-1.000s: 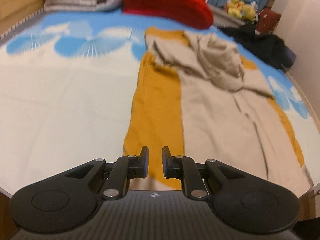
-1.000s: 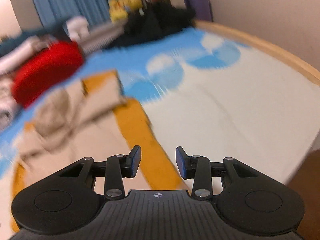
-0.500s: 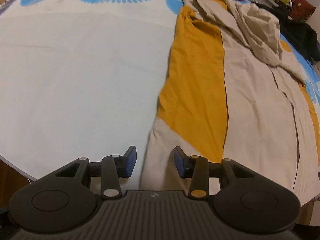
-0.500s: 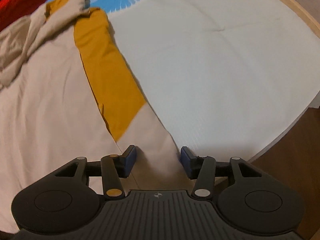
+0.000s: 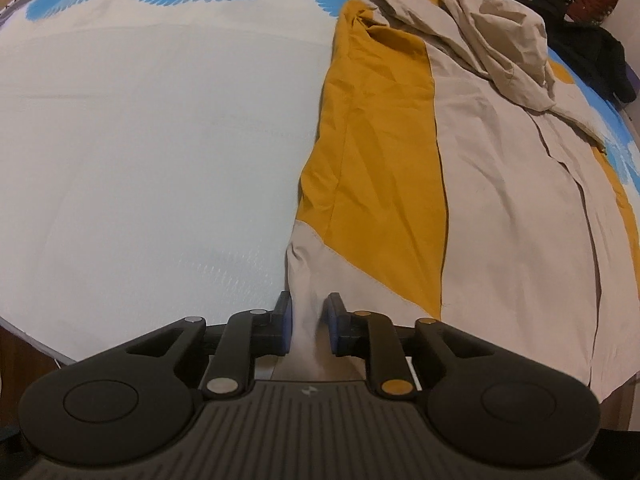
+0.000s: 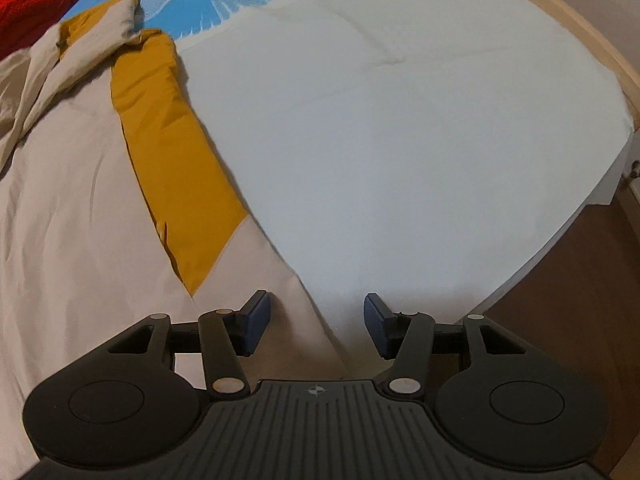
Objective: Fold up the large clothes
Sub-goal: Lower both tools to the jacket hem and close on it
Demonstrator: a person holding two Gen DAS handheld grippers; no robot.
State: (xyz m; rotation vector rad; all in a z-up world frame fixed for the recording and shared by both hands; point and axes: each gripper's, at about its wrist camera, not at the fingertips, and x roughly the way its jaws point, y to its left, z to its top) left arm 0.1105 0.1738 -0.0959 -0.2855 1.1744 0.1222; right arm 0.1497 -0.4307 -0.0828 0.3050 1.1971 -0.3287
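Left to right across the bed (image 5: 140, 160): white sheet with a blue fan print at the far end, bare on the left side; the jacket (image 5: 500, 208), beige with mustard-yellow side panels, lies spread lengthwise right of centre, hood (image 5: 508, 40) bunched at the far end, hem toward the near edge of the bed; a red cushion (image 6: 32, 4) and dark clothes beyond it. Left gripper (image 5: 308, 322) points steeply down at the near left hem corner; jaws closing, a beige fold of hem standing up between the blue pads; pads look to be just meeting the cloth, so a grip in the making, hold not proven. Right gripper (image 6: 316, 324) sits at the jacket's opposite hem corner; jaws opening and wide apart; the beige edge runs between the fingers but neither pad touches it; nothing held. Judgement on handling: thin woven shell fabric, light, limp, probably a little slick; it will drape and sag between two hold points and may slip from a shallow pinch. Best taken at both hem corners, biting deep over the seamed edge where the layers double, so front and back panels lift together; the hood's bulk will likely drag and need flattening.
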